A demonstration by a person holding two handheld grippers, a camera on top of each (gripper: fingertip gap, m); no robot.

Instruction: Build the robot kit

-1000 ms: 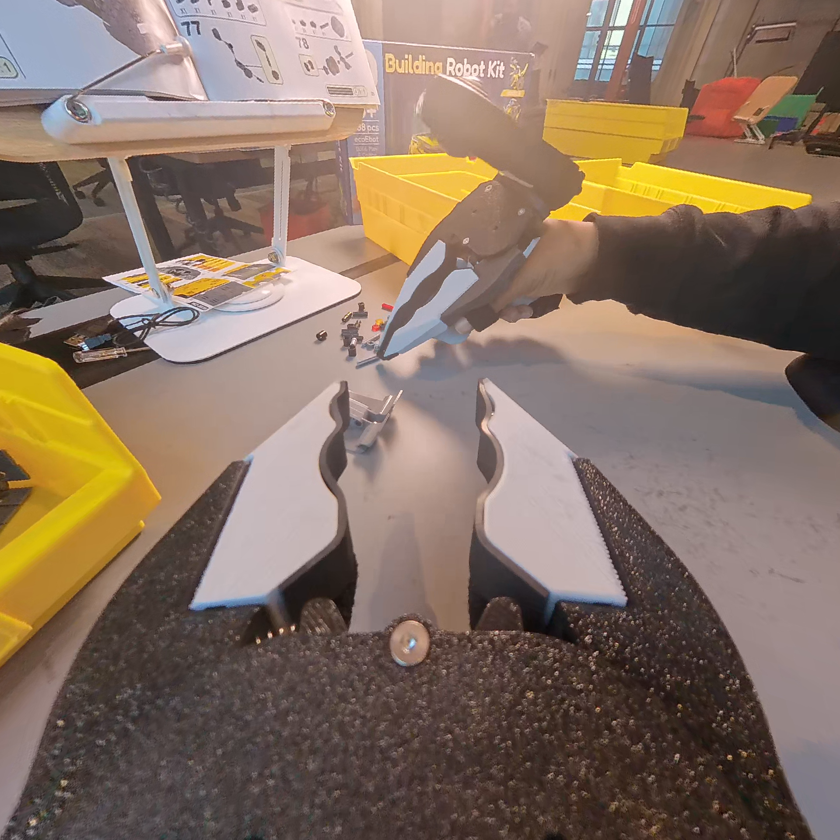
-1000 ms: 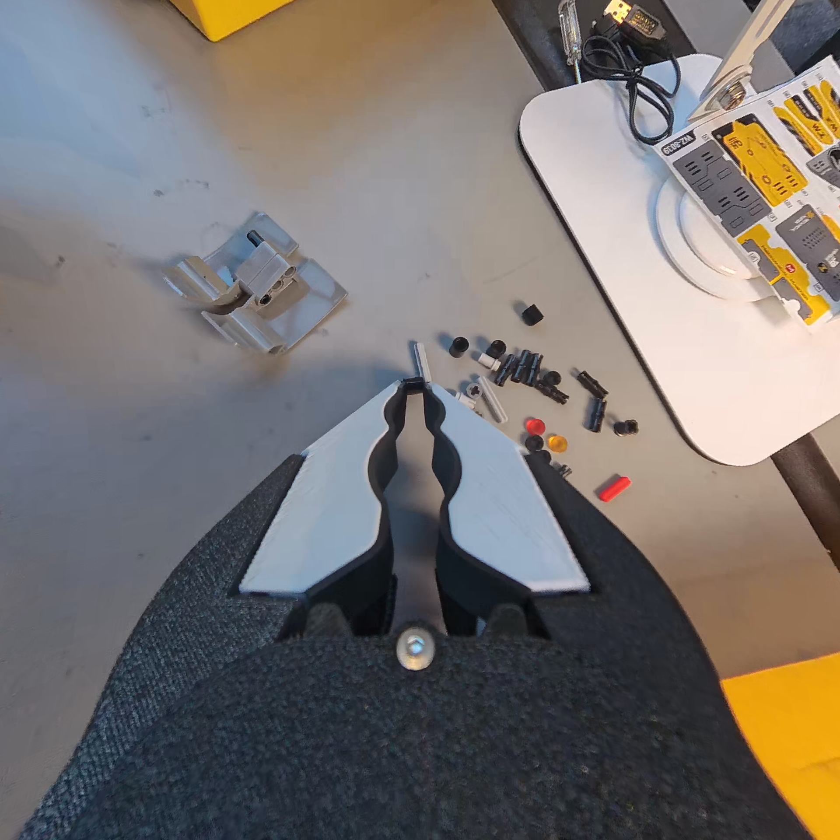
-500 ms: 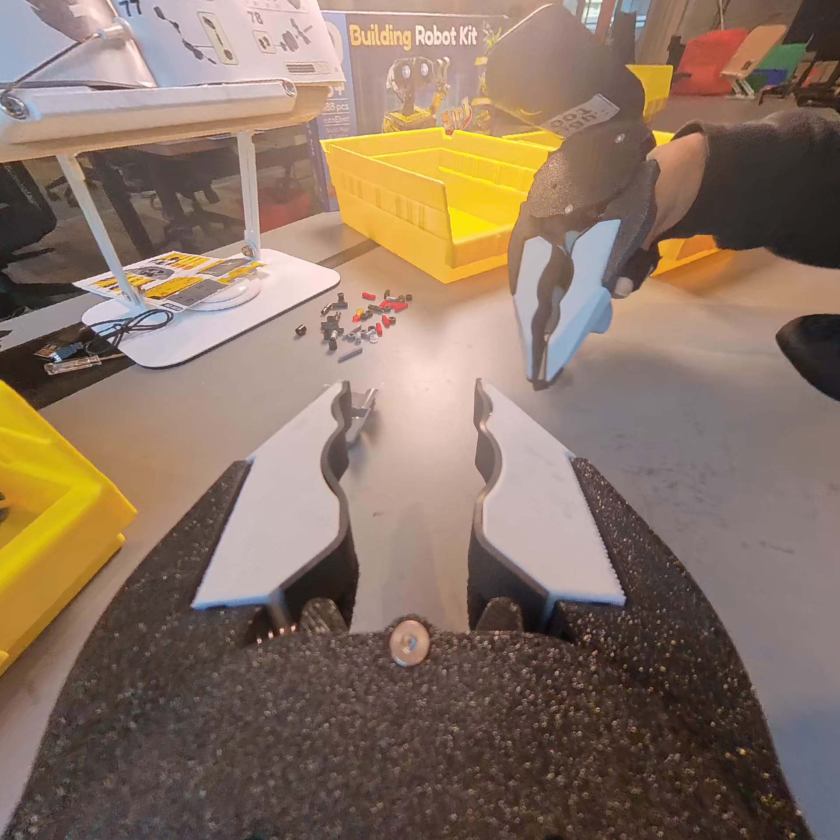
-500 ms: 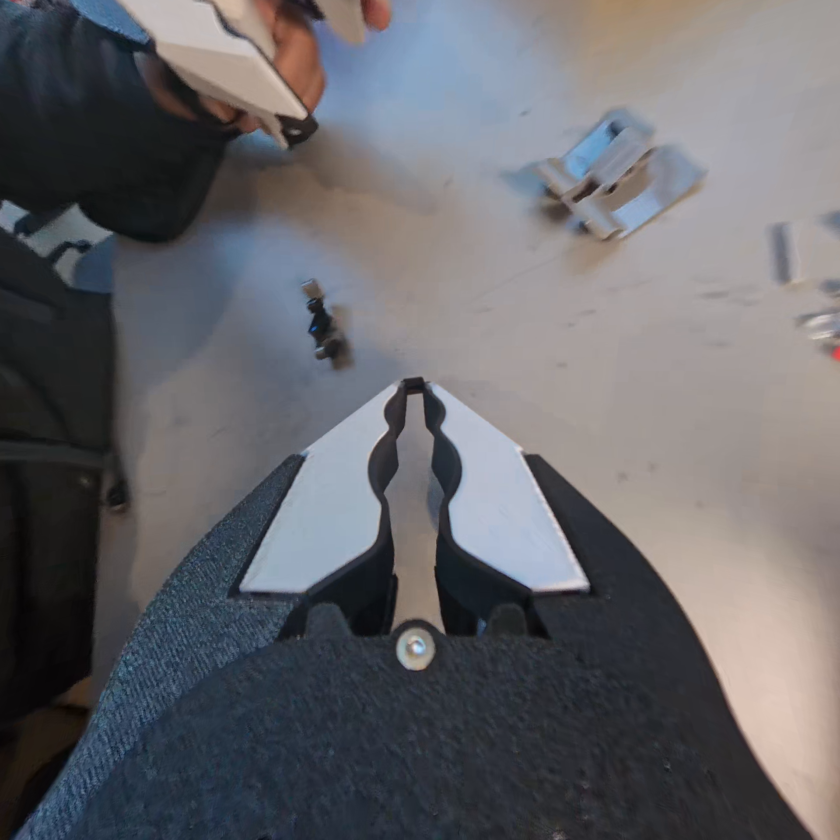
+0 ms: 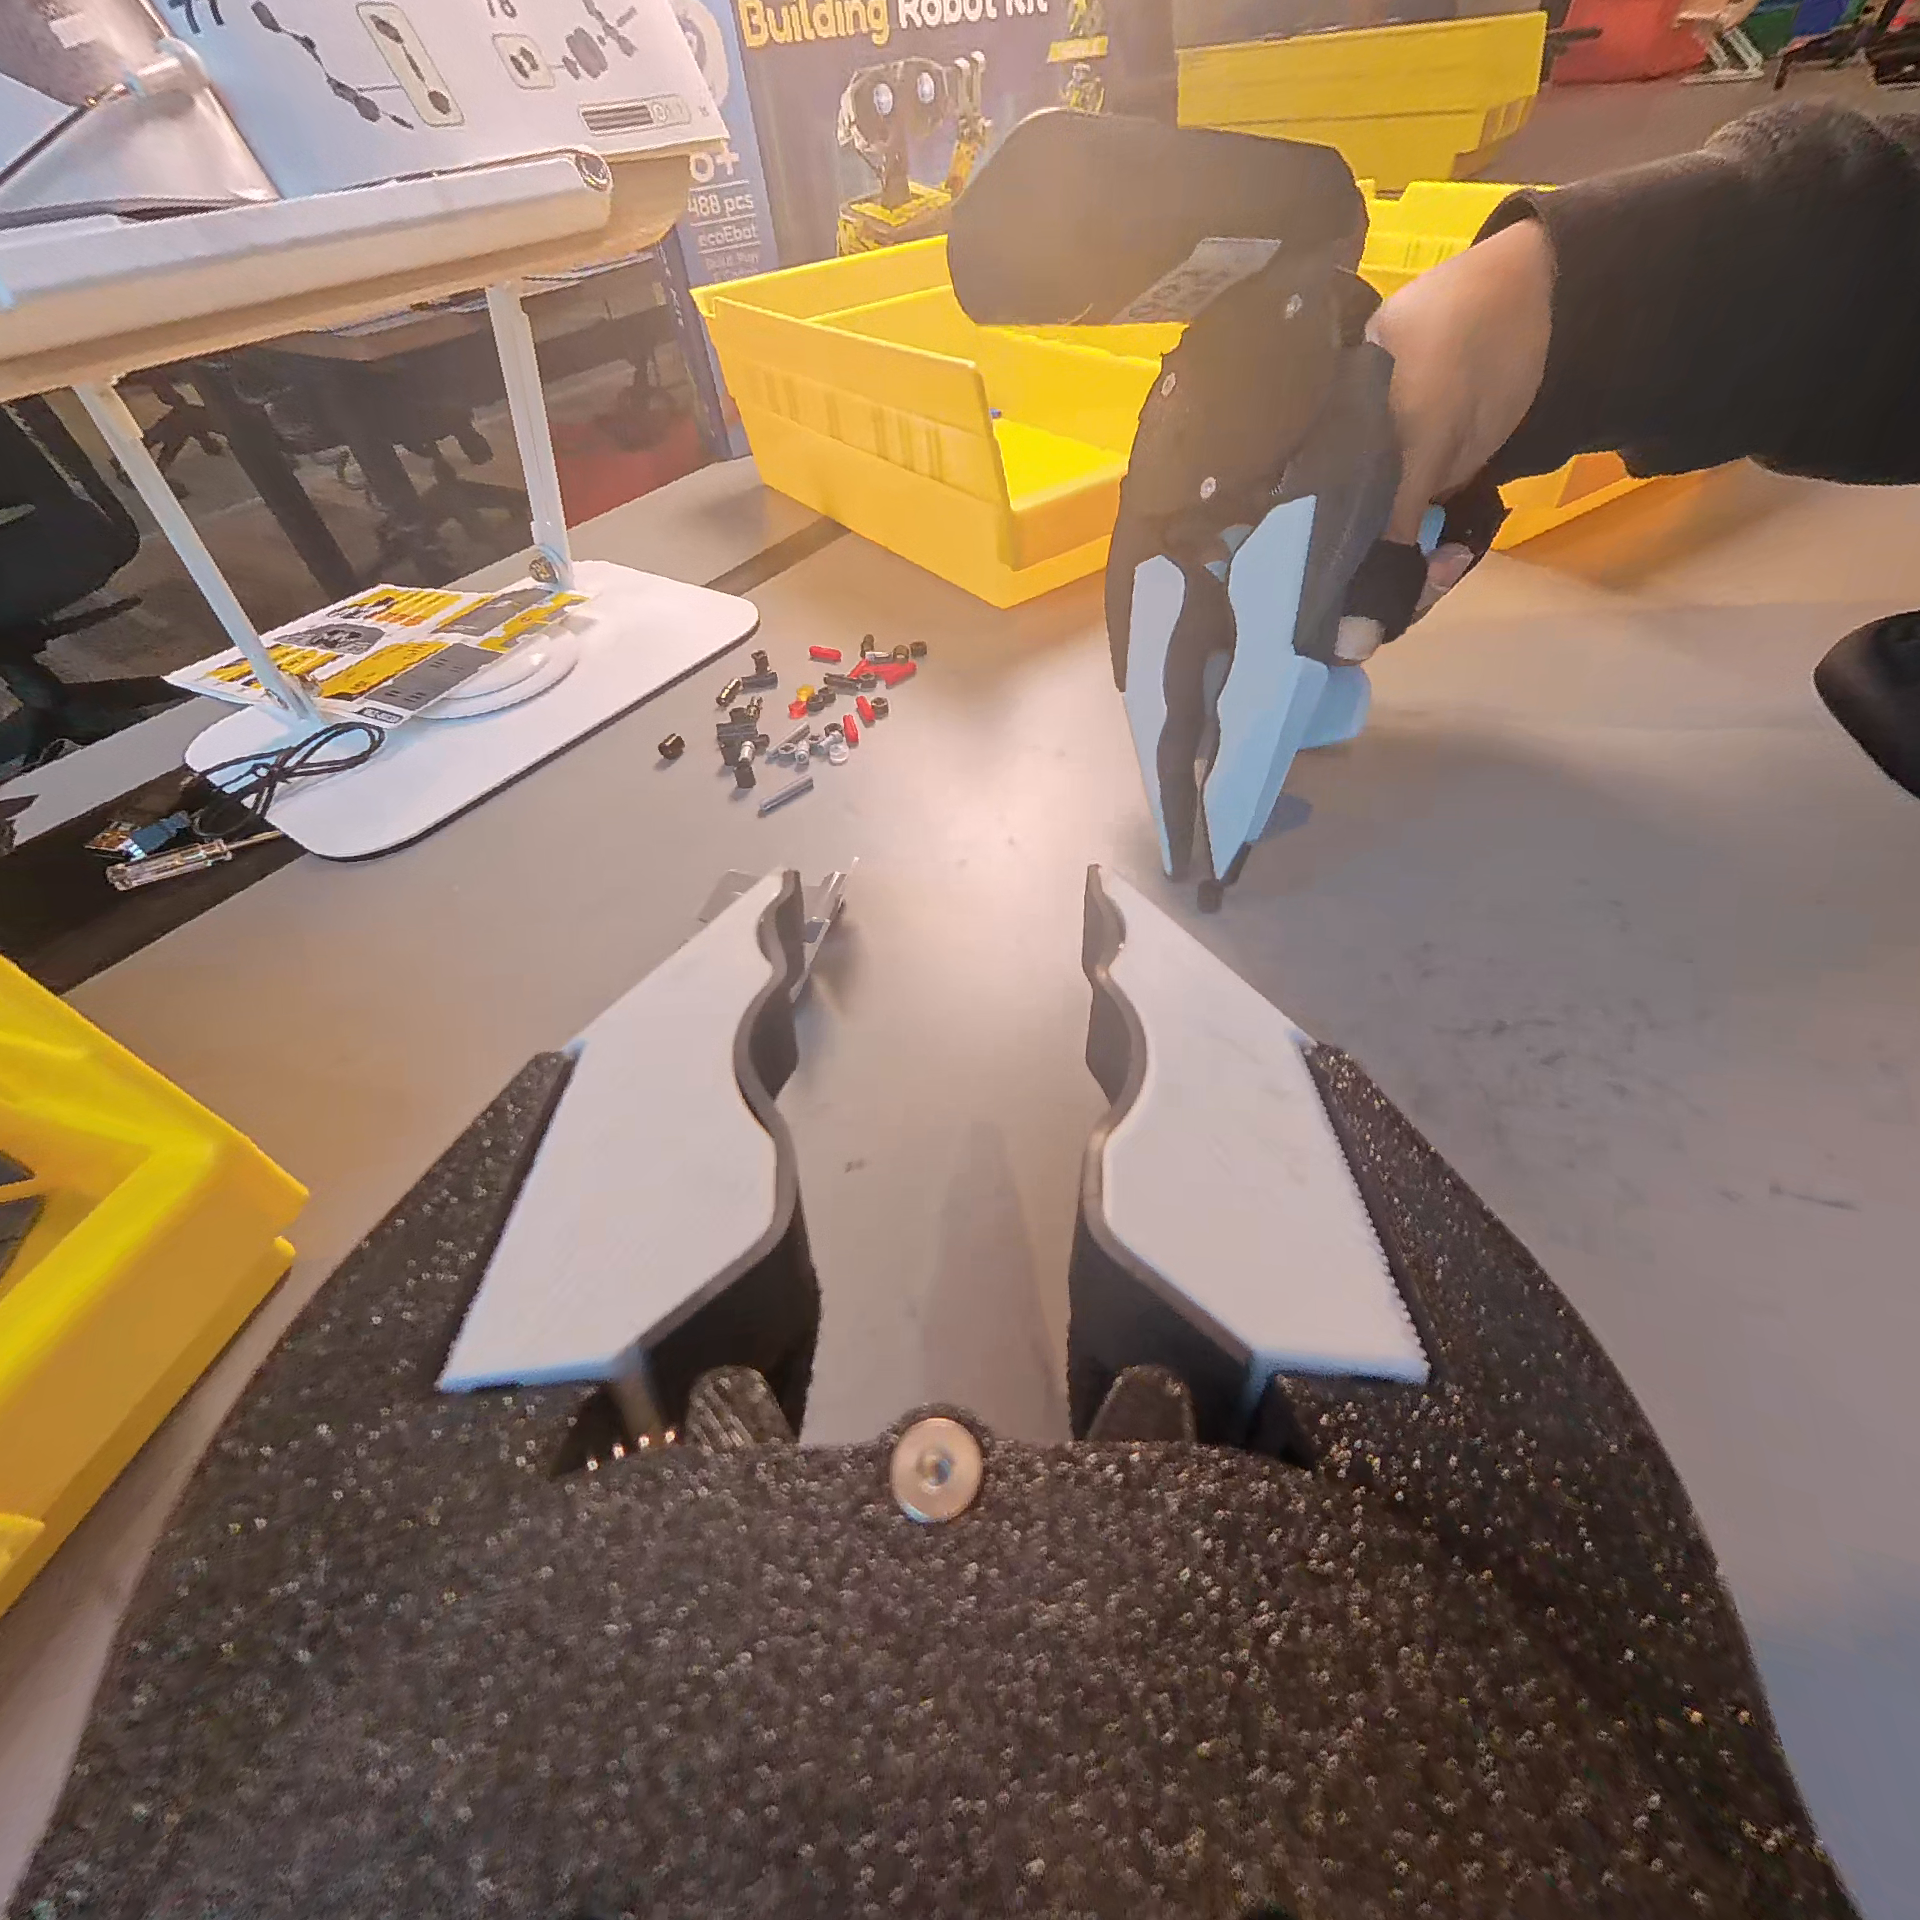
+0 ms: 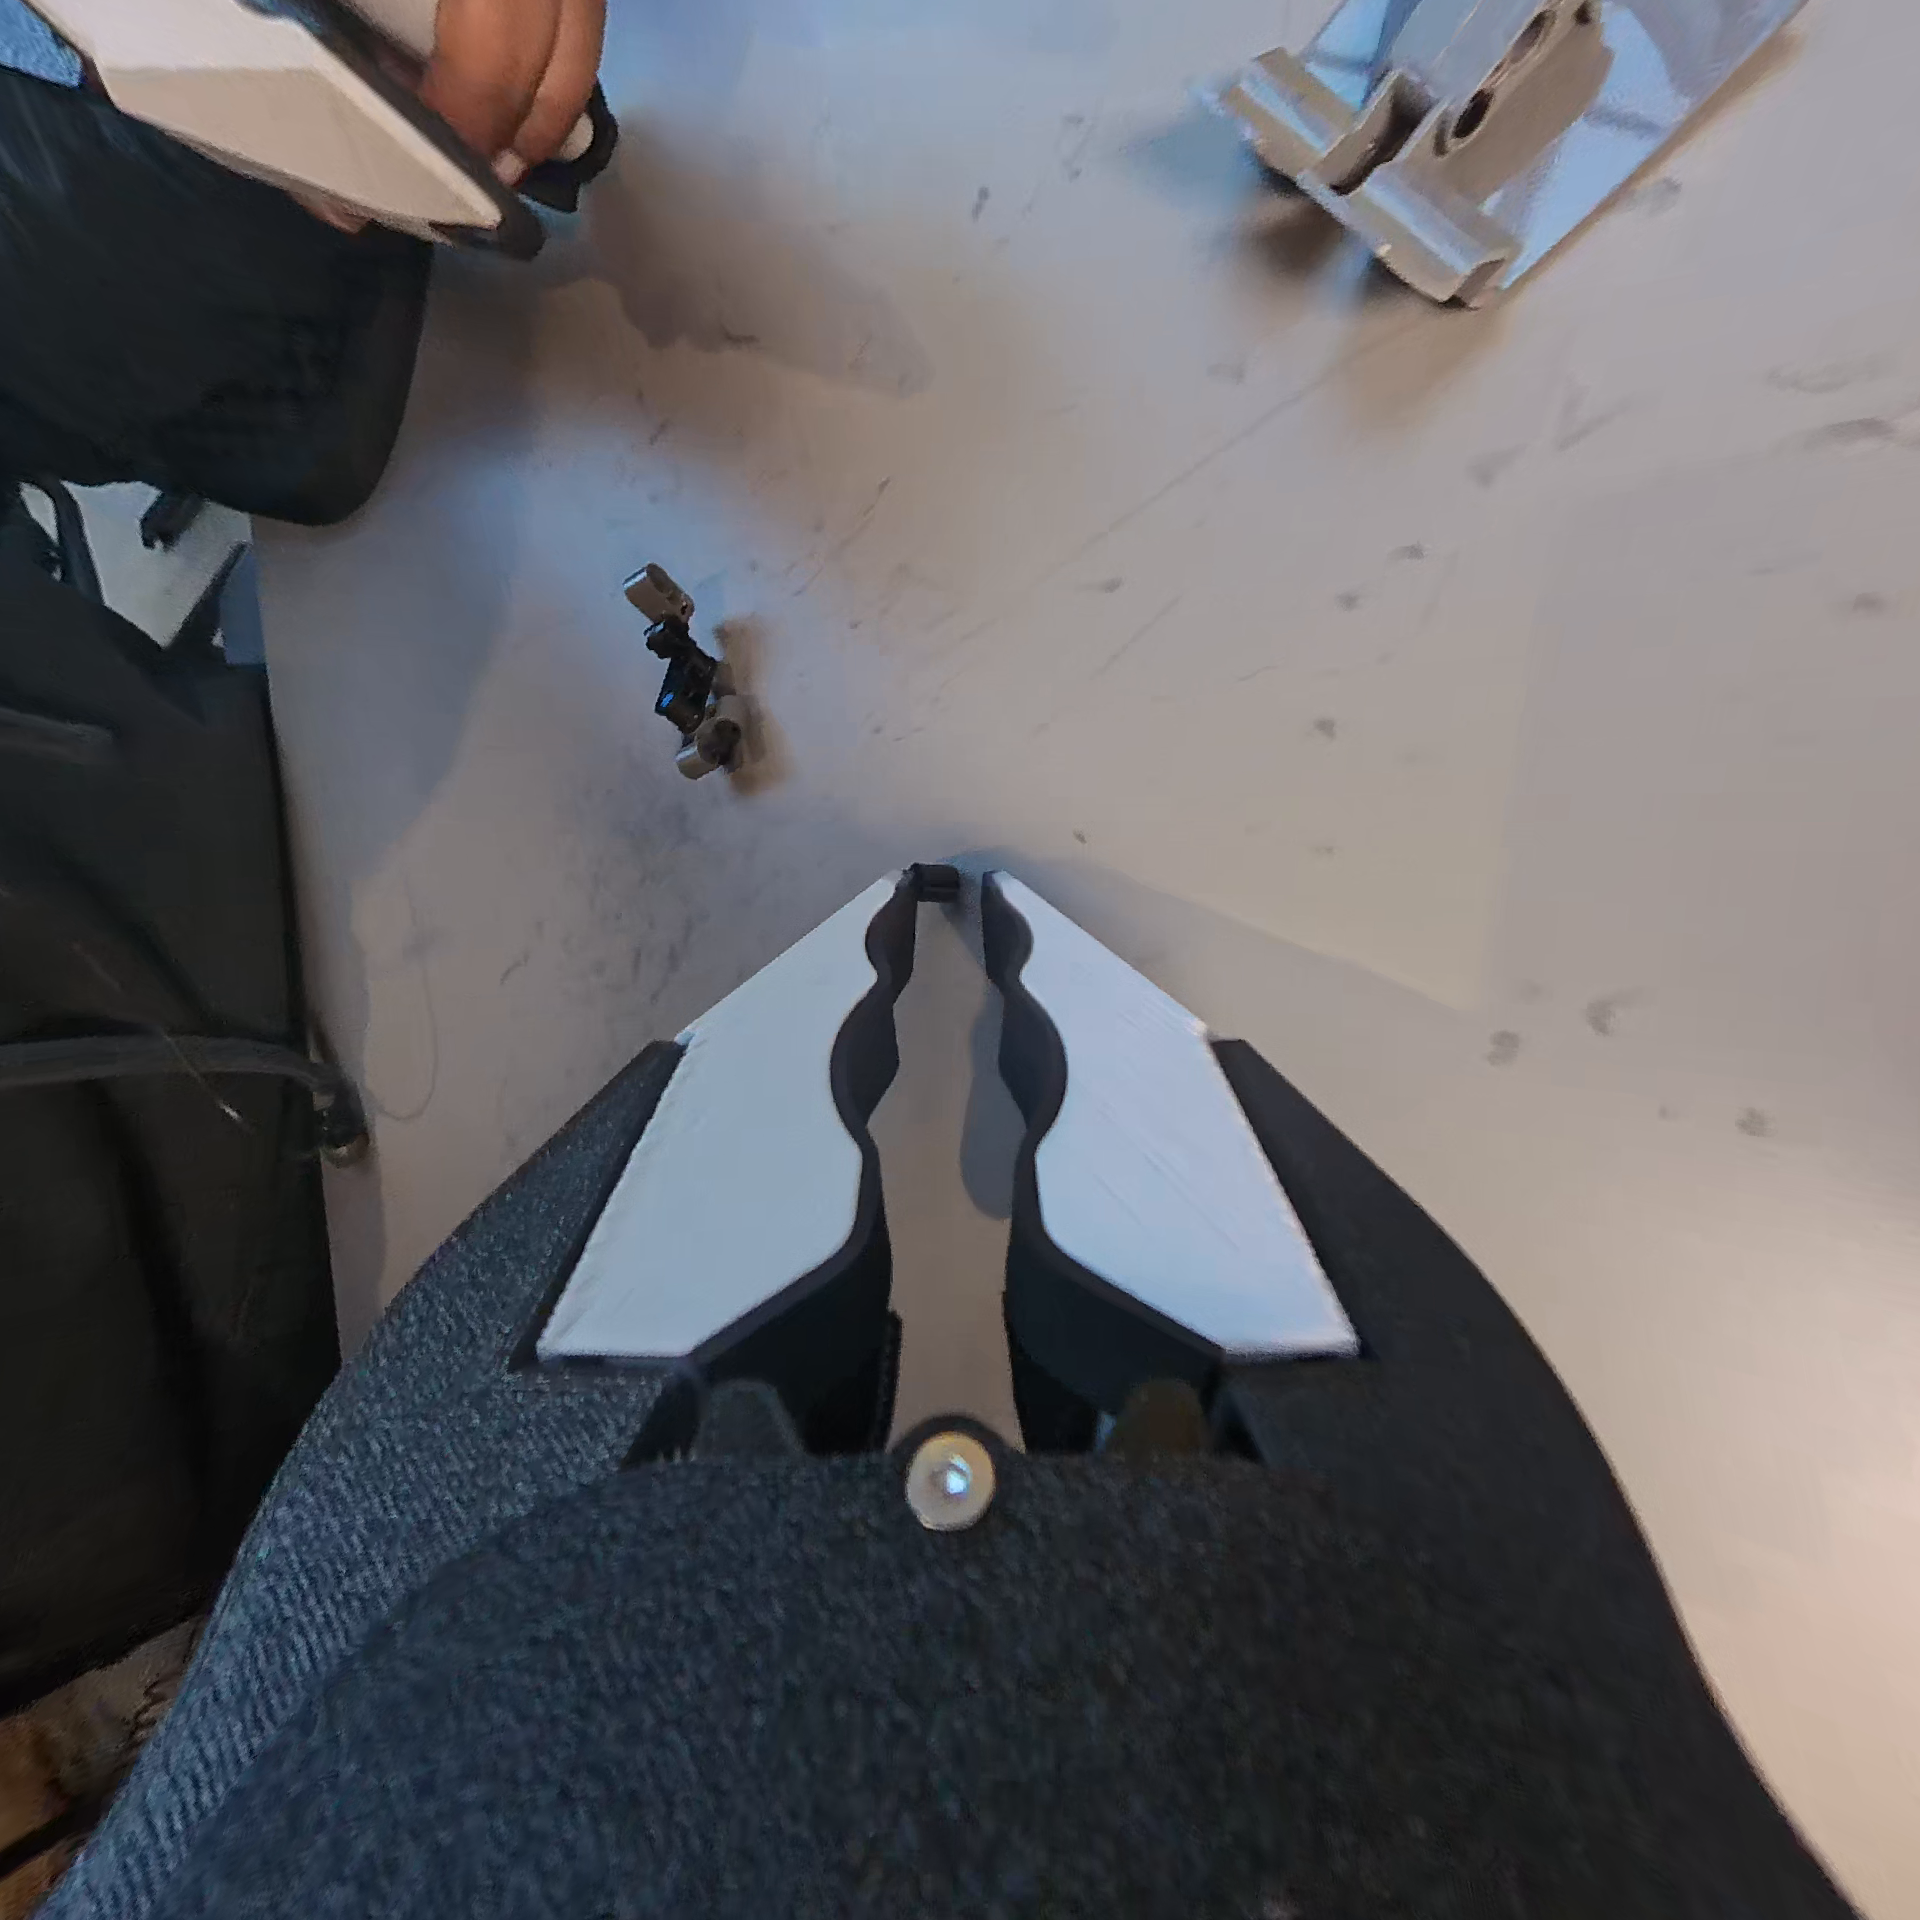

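Right gripper (image 6: 948,883): jaws slightly parted, small black pin (image 6: 932,881) at left fingertip, grip uncertain. Left gripper (image 5: 940,914): spread wide, empty; grey bracket (image 5: 821,914) beside left finger.

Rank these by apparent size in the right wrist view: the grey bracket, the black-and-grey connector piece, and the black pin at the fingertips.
1. grey bracket, largest, though cut off by the frame edge.
2. black-and-grey connector piece.
3. black pin, clearly smallest.

On your desk (image 5: 1558,1039) sit yellow bins (image 5: 883,416), a white stand (image 5: 499,727) holding a booklet (image 5: 416,83), and scattered small pegs (image 5: 810,707).
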